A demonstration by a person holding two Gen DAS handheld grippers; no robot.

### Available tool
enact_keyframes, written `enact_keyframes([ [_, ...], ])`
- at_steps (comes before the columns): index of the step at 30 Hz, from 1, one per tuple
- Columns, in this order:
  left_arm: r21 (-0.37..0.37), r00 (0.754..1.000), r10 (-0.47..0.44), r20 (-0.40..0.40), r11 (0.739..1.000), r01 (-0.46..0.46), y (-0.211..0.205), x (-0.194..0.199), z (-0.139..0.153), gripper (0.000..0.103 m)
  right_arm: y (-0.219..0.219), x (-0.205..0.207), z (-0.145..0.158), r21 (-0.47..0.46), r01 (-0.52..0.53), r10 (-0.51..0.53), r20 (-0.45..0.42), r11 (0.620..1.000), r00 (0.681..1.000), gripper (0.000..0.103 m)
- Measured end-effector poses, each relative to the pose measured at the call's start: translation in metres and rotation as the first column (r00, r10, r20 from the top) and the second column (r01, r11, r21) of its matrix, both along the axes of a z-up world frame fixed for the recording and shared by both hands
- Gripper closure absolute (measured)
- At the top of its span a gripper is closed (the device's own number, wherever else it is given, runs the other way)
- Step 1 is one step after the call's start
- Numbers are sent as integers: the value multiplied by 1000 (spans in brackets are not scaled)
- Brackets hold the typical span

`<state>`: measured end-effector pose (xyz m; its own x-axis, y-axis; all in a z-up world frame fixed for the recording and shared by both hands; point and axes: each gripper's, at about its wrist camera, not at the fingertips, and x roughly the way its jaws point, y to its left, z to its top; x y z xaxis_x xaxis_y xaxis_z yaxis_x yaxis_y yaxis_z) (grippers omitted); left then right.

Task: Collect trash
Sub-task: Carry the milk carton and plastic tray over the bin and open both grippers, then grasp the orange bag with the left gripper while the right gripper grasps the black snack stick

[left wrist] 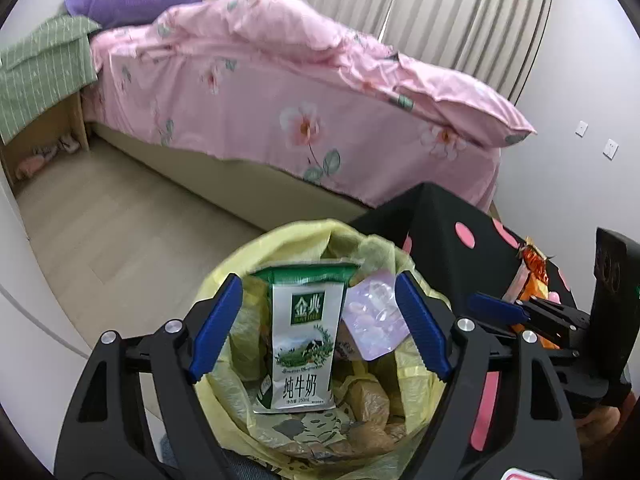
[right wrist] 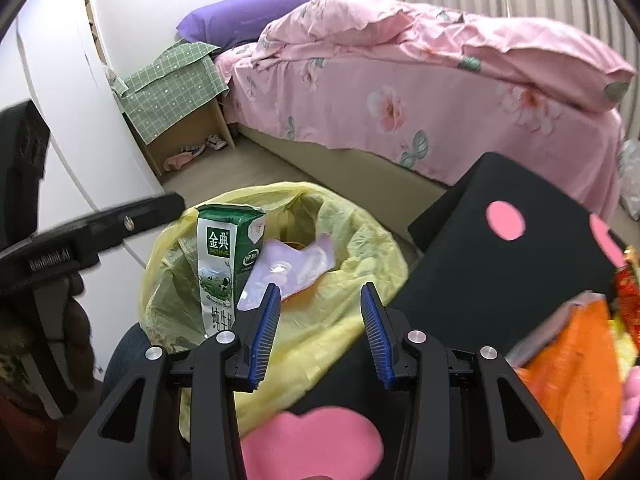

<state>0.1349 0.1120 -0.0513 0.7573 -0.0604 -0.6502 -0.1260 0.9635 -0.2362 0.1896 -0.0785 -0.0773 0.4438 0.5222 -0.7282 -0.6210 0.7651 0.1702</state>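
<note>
Pale wood flooring runs beside a bed (left wrist: 280, 112) under a pink flowered cover, and close to me both pairs of tongs hang over a bin lined with a yellow bag (left wrist: 236, 280). From the left tongs (left wrist: 320, 328) outward: their blue pads stand wide apart with nothing pressed between them, and a green and white milk carton (left wrist: 302, 340) stands upright in the bag between them, clear of both pads. Just right of the carton a pale lilac blister pack (left wrist: 374, 320) lies tilted on the other rubbish, near the right-hand pad; I cannot tell whether it touches. The right tongs (right wrist: 320, 332) are also parted and hold nothing; they hover over the near rim of the bag, where it meets the edge of a black table with pink spots (right wrist: 500, 272). At the right edge of that table lies an orange wrapper (right wrist: 568, 364) among other bright packets. Farther off, a green checked cloth (right wrist: 176, 80) covers a small wooden stand by the head of the bed, with a purple pillow (right wrist: 244, 16) behind.
</note>
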Motion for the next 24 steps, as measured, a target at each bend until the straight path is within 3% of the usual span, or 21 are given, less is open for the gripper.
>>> enact_keyframes([
  [6,-52,996,-7,86,999,11,-17,-16,31,28,-48,-16,36,40,53,-56,75,998,996,63],
  [10,-63,986,-110,128,991,119,-51,-17,40,27,-107,-19,61,75,141,-151,152,987,977,43],
  [13,-54,971,-196,136,977,204,-84,-12,38,27,-149,-8,62,12,217,-217,139,976,966,43],
  [17,-74,949,-291,120,951,301,-123,-4,25,27,-194,9,56,-52,327,-309,211,944,927,43],
  [21,-58,922,-380,77,921,384,-157,17,16,27,-235,54,40,-26,374,-368,135,927,920,43],
  [24,-54,886,-455,87,886,460,-178,43,24,27,-254,99,25,22,395,-395,75,919,916,43],
])
